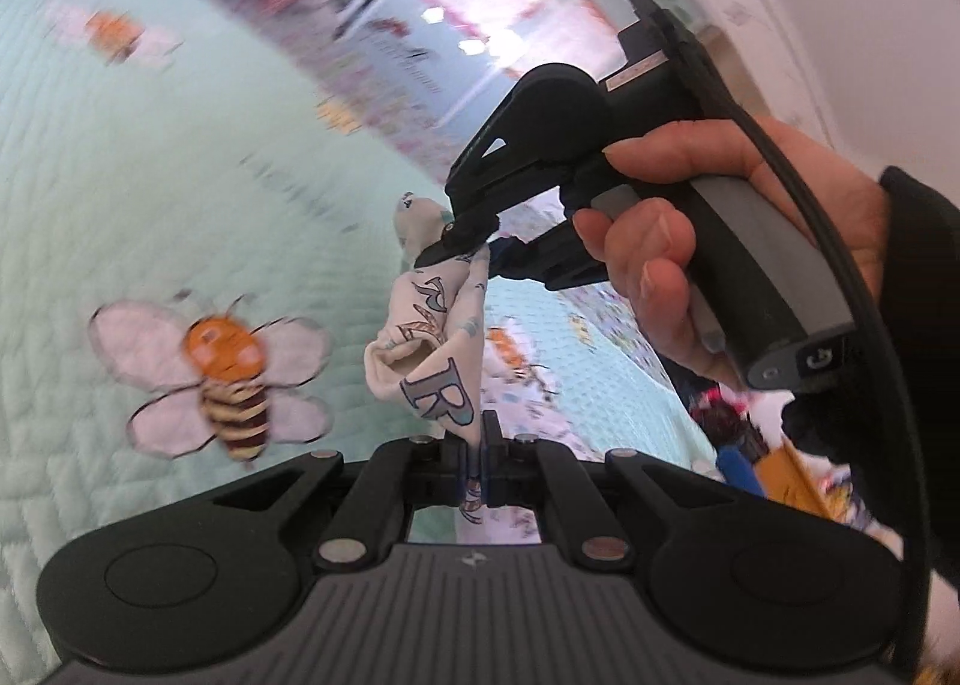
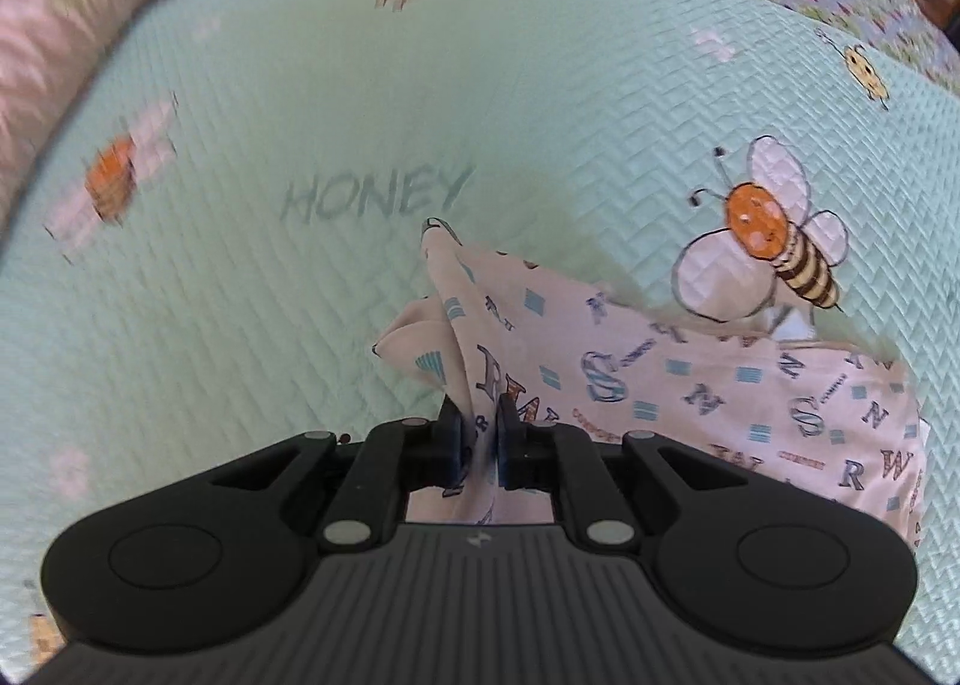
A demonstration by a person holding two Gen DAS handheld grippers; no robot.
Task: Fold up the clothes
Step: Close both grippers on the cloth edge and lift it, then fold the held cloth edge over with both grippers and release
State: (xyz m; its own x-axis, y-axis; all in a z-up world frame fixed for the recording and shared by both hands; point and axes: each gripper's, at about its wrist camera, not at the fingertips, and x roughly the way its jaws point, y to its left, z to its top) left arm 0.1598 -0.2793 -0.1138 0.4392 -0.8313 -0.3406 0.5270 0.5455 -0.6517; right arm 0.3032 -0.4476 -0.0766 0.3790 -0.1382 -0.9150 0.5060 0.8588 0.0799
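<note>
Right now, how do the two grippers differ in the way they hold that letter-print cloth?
The left gripper pinches a thin edge of the cloth; the right gripper clamps a thicker bunch. In the left view, the right one bites higher up the cloth. Both are shut on it, above the bee quilt.

You are working in a home bedroom, on a bed spread with a mint quilted coverlet (image 2: 300, 84) stitched with bees (image 2: 774, 241) and the word HONEY (image 2: 378, 196).

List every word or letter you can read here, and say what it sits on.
"HONEY": stitched on the mint-green quilted bedspread.
"R", "S", "N", "W": large scattered letters on the white letter-printed cotton garment.
Small orange words on that garment: too small to read.
Pink patterned border fabric: blurred, unreadable.
</note>
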